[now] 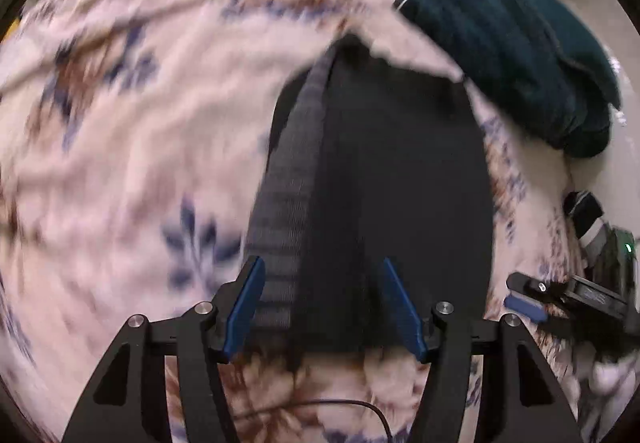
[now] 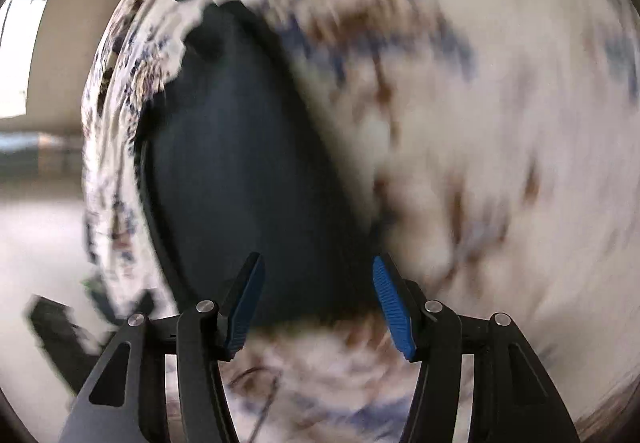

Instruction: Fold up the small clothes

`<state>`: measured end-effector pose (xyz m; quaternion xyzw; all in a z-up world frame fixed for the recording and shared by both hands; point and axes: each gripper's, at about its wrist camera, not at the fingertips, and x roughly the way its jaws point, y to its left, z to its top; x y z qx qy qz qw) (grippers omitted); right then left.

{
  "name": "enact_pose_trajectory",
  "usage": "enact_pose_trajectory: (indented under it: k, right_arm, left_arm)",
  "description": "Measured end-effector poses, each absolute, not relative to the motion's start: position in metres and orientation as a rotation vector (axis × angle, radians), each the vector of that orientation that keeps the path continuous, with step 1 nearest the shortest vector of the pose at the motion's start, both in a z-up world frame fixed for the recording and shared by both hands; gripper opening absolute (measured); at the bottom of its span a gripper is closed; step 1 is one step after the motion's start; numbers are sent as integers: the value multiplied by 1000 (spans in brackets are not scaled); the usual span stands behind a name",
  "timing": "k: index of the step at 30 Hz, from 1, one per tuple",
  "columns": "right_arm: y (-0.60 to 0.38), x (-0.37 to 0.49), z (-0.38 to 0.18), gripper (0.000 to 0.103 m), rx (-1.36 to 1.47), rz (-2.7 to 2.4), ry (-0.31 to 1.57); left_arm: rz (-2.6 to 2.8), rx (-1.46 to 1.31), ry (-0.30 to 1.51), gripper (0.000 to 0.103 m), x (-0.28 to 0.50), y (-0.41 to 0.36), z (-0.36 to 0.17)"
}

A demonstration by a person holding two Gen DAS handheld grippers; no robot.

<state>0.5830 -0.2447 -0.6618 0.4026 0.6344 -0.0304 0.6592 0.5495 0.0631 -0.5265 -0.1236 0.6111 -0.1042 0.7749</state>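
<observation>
Left gripper [image 1: 322, 307], right gripper [image 2: 318, 303]: jaws apart, empty, over dark garment [image 1: 380, 183] on floral sheet [image 1: 140, 123]. Step: between folds. Next: regrasp an edge.

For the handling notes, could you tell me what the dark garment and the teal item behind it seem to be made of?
Dark garment: smooth matt knit, probably cotton or synthetic; its ribbed band looks elastic.
Teal item: plush, fleece-like or terry, judging by its fuzzy, deep pile.

Floral bedspread [image 1: 132, 147] bare on left, free to pass; teal blanket [image 1: 500, 35] heaped on the far right blocks that side; black garment [image 1: 380, 183] flat in the mid.
</observation>
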Motion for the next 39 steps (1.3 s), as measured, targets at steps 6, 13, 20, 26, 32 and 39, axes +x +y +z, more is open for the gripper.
enact_pose_trajectory:
  k: [6, 13, 20, 26, 32, 39]
  right_arm:
    - [-211, 553, -727, 60, 1254, -11, 1447]
    - [-190, 565, -772, 76, 1451, 2, 1310]
    - [-176, 556, -741, 29, 1352, 35, 1260]
    - [-169, 553, -716, 26, 1271, 34, 1266]
    - [-179, 565, -695, 24, 1244, 33, 1259]
    - [-189, 570, -695, 24, 1252, 16, 1266]
  left_arm:
    - [-163, -241, 1310, 59, 523, 65, -541]
    - [-154, -192, 1326, 59, 504, 73, -550]
    - [-246, -175, 1285, 52, 509, 53, -560]
    - [-259, -169, 1181, 13, 501, 67, -541]
    - [-295, 14, 1166, 0, 501, 80, -527]
    - [-330, -269, 1187, 5, 529, 152, -513]
